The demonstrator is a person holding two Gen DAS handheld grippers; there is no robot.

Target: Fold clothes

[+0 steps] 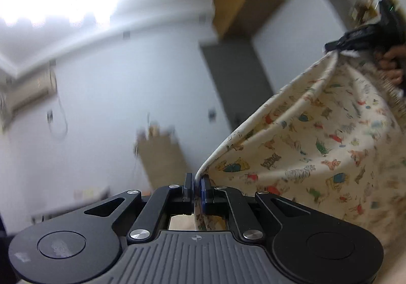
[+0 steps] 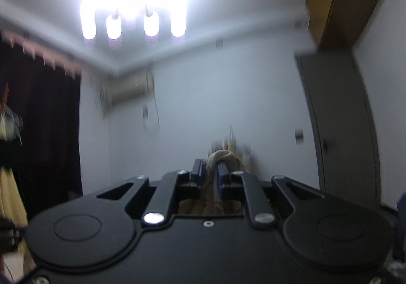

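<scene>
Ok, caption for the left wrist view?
Left gripper and right gripper pinch the animal-print garment hanging between them.

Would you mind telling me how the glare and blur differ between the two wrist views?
Left wrist view: a blown-out white patch fills the upper left corner, the walls are smeared, and the printed garment is fairly sharp. Right wrist view: the chandelier flares over the ceiling, the background is blurred, and the right gripper looks dark.
</scene>
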